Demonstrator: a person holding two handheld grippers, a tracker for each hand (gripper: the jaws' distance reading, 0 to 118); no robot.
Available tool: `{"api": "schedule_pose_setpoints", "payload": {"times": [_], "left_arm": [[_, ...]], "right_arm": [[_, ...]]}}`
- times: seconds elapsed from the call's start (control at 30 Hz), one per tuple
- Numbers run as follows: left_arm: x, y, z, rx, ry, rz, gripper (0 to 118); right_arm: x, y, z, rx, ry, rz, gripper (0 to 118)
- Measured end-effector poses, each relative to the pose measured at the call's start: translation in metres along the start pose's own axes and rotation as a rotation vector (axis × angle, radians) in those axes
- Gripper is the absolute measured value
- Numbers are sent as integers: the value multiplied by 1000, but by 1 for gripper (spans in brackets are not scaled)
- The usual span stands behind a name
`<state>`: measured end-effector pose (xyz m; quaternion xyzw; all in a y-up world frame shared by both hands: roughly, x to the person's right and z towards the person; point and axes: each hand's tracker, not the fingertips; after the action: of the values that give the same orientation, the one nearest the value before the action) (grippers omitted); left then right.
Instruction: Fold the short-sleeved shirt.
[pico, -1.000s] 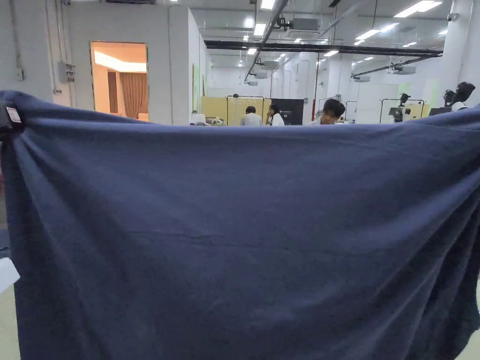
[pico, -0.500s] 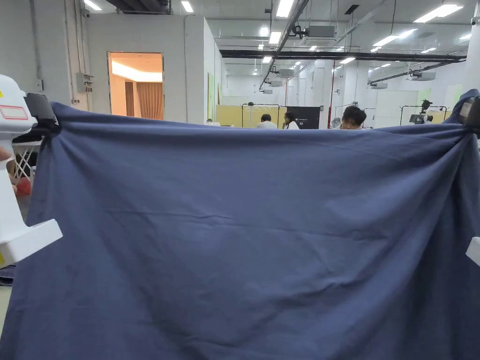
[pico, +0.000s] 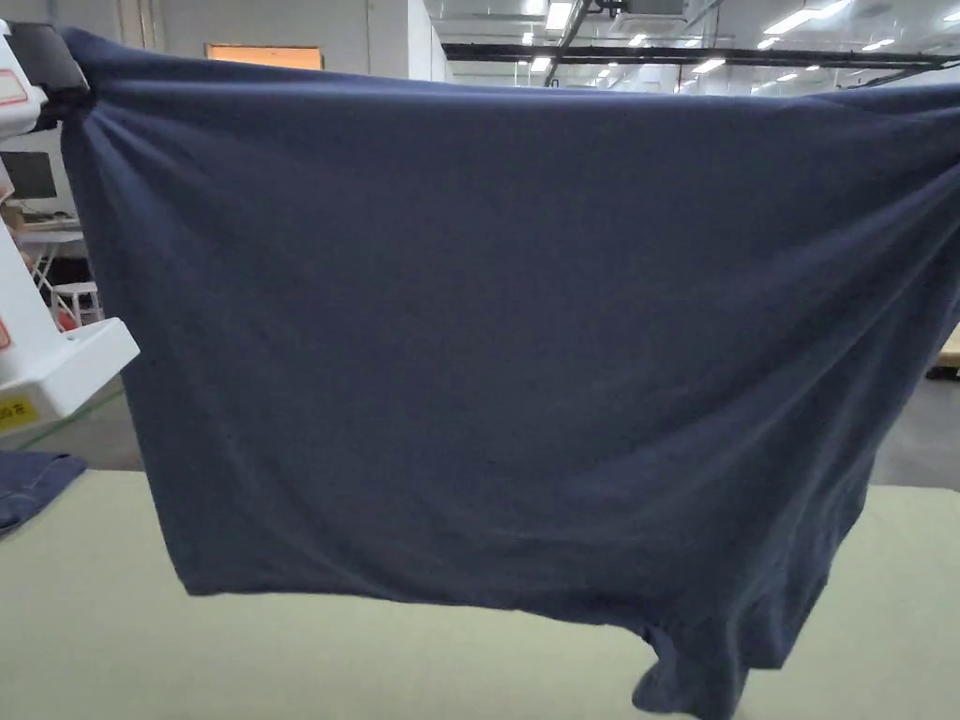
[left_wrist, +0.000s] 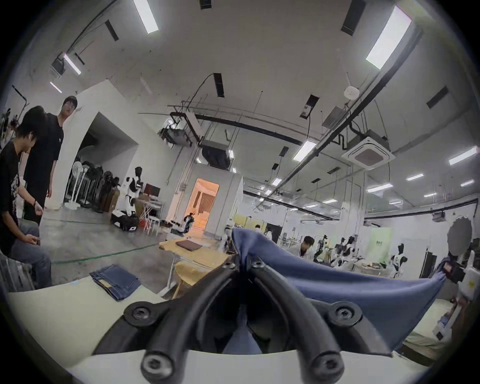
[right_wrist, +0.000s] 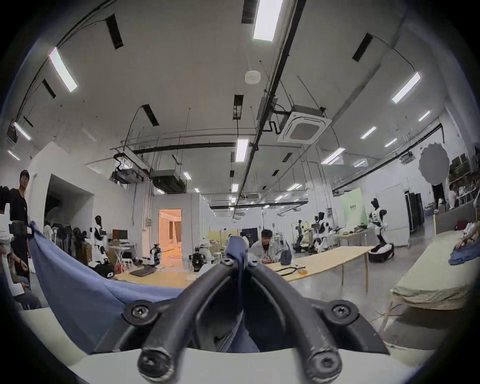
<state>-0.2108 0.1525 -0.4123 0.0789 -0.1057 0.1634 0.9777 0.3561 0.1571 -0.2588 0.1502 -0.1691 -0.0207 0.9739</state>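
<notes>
Head view: the shirt (pico: 506, 337) is stretched wide and hangs above the table (pico: 84, 600). Half a second ago its lower part ran out of frame; now the bottom edge shows, clear of the table, one bunched bit lowest at the right. Probably being raised to shake flat before laying down. Left claw (pico: 47, 61) is high at the shirt's upper left corner.

Left gripper view: left claw (left_wrist: 242, 259) clamped tight on a shirt corner; folded jeans (left_wrist: 114, 283) lie on the table left of it.

Right gripper view: right claw (right_wrist: 240, 262) likewise pinched closed on the opposite corner, held level.
</notes>
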Motion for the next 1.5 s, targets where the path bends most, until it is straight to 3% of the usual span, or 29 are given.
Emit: {"api": "schedule_pose_setpoints", "payload": {"times": [0.27, 0.5, 0.63, 0.77, 0.9, 1.13, 1.3, 1.33, 1.37, 1.4, 1.43, 1.47, 1.5], "left_arm": [[-24, -96, 54, -181, 23, 21, 0], [-64, -195, 167, -441, 92, -13, 0], [-85, -244, 243, -596, 145, -42, 0], [-105, -284, 309, -747, 204, 11, 0], [-126, -307, 358, -888, 233, -23, 0], [-143, -341, 389, -1108, 190, -187, 0], [-142, -343, 386, -1092, 184, -200, 0], [-142, -339, 386, -1067, 186, -201, 6], [-141, -334, 386, -1047, 198, -208, 22], [-138, -324, 387, -1011, 225, -232, 43], [-137, -309, 389, -968, 217, -219, 74], [-134, -295, 389, -913, 199, -195, 93], [-128, -276, 390, -849, 187, -176, 101]], "right_arm": [[23, -89, 82, -189, 14, -62, 0], [47, -170, 206, -426, 46, -56, 0], [49, -205, 282, -537, 47, 48, 0], [48, -239, 346, -687, 68, 52, 0], [57, -267, 392, -823, 71, 91, 0], [70, -321, 436, -1081, 42, 98, 0], [74, -327, 441, -1094, 28, 89, 1], [74, -323, 441, -1093, 30, 82, 7], [72, -319, 443, -1073, 28, 87, 19], [70, -309, 445, -1002, 7, 133, 44], [68, -299, 444, -972, -1, 148, 85], [66, -288, 443, -931, -12, 146, 107], [65, -273, 443, -848, -13, 122, 112]]}}
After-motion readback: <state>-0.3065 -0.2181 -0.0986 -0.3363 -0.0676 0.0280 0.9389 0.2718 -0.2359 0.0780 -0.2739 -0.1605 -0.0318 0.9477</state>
